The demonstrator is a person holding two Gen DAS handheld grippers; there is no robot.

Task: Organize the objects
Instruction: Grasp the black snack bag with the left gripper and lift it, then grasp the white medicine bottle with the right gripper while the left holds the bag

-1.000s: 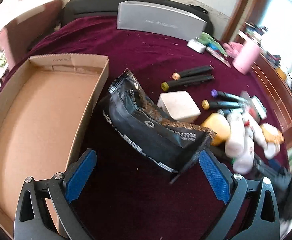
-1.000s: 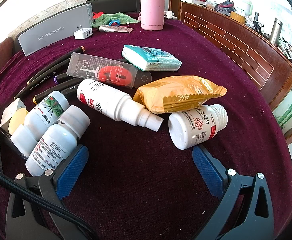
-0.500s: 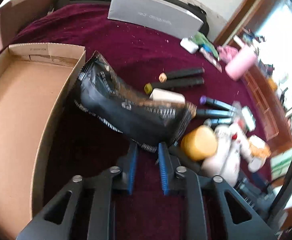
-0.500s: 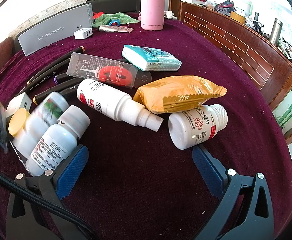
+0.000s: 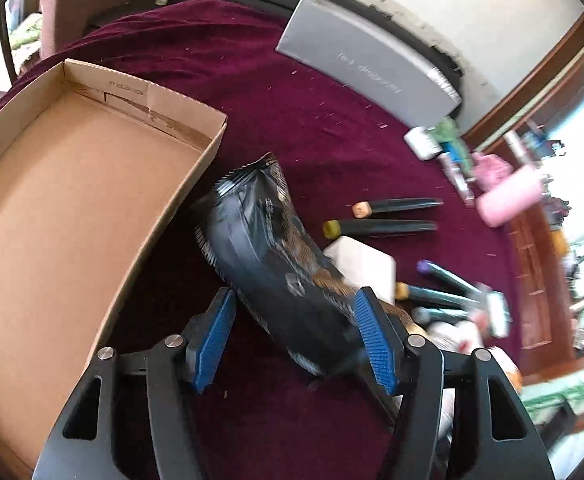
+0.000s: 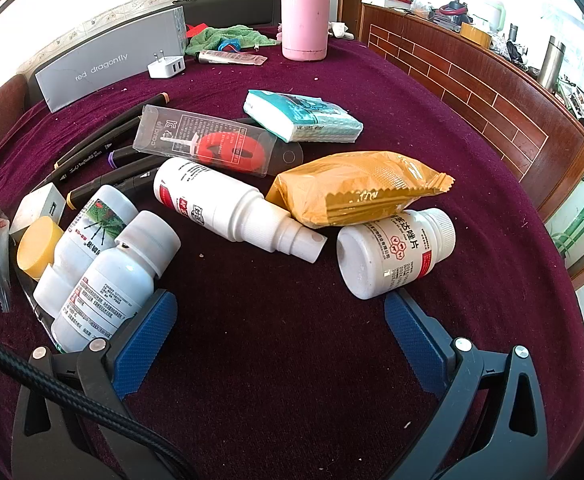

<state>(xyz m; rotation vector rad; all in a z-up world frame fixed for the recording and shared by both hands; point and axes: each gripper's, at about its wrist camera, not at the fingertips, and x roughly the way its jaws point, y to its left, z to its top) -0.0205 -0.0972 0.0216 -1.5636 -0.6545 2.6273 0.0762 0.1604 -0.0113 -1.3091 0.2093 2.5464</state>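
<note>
A black snack bag (image 5: pixel 267 248) lies on the maroon cloth beside the open cardboard box (image 5: pixel 163 216). Its near end sits between the jaws of my left gripper (image 5: pixel 292 300), which are opening; the blue pads do not press it. My right gripper (image 6: pixel 279 304) stands open over bare cloth with nothing between its fingers. Two white bottles (image 6: pixel 107 280) lie by its left finger and a white pill bottle (image 6: pixel 392 252) by its right. Beyond are a spray bottle (image 6: pixel 227 204), an orange packet (image 6: pixel 356 188), a tissue pack (image 6: pixel 304 120) and a clear case (image 6: pixel 211 144).
Black markers (image 5: pixel 396 204) and a white block (image 5: pixel 366 264) lie right of the bag. A grey box (image 6: pixel 111 64), a white charger (image 6: pixel 165 66) and a pink flask (image 6: pixel 304 12) stand at the back. A wooden counter runs along the right.
My left gripper went from wide open to shut at the bag's near edge, then spread again around that end while rolling. The bag shifted toward the box. The right gripper stayed still.
</note>
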